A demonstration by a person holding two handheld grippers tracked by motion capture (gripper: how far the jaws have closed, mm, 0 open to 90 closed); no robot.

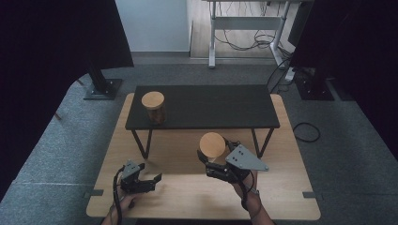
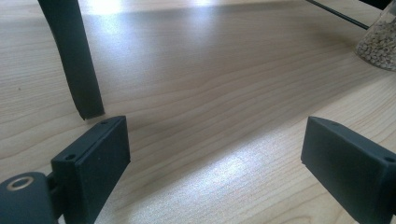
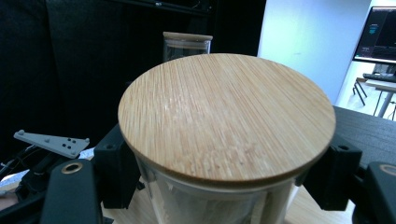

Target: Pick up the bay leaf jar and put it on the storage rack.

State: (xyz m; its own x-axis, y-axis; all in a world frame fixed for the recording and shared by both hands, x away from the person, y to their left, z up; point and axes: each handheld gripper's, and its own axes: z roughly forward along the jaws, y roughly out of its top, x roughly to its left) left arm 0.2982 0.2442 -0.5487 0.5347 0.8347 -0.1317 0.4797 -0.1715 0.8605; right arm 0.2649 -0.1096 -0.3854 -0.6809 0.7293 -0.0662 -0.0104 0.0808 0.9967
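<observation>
A glass jar with a round bamboo lid (image 1: 212, 144) is in my right gripper (image 1: 217, 152), in front of the black shelf. In the right gripper view the lid (image 3: 226, 116) looms large. My right gripper (image 3: 224, 186) is shut on the jar, its two black pads pressing the glass just under the lid. The jar's lower part (image 2: 380, 42) holds pale grains. A second, similar jar (image 1: 154, 107) stands upright on the shelf's left end, also the jar (image 3: 187, 44) behind the lid. My left gripper (image 1: 151, 172) rests open at the table's front left; nothing lies between the fingers of my left gripper (image 2: 219, 163).
A low black shelf (image 1: 211, 105) on thin legs stands across the back of the wooden table (image 1: 187, 197). One shelf leg (image 2: 74, 60) rises just ahead of my left gripper. Grey carpet surrounds the table; black stands and cables sit beyond it.
</observation>
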